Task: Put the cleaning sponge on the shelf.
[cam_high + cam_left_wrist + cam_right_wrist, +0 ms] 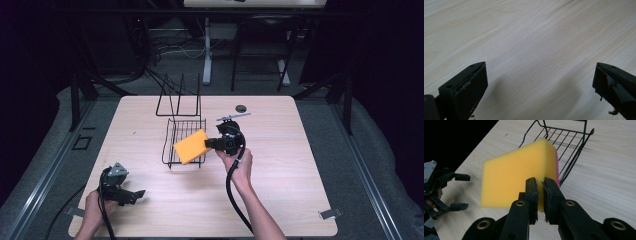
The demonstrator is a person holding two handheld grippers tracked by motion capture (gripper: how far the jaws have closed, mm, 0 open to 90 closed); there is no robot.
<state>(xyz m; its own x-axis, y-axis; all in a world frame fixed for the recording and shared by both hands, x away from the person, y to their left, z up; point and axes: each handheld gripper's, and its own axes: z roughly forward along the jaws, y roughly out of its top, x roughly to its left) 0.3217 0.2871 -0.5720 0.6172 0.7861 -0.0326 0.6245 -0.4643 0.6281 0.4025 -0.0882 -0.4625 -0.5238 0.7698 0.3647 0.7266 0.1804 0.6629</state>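
Observation:
My right gripper [207, 143] is shut on one edge of a yellow sponge [191, 146] and holds it above the right side of a black wire rack [165, 145] at mid-table. The right gripper view shows the pads [532, 187] pinching the sponge [516, 180], which has a thin pink layer on its far face. The rack [574, 142] lies just beyond it. My left gripper [135, 195] rests low at the table's front left, apart from the rack. Its jaws stand wide open over bare wood [540, 77]. The right gripper view also catches it [461, 191] farther off.
A black round grommet [241, 108] sits in the tabletop behind the right gripper. The rack's tall upright wires [178, 97] rise at its far end. A metal clip [330, 213] marks the front right corner. Dark floor with desk legs and cables surrounds the table.

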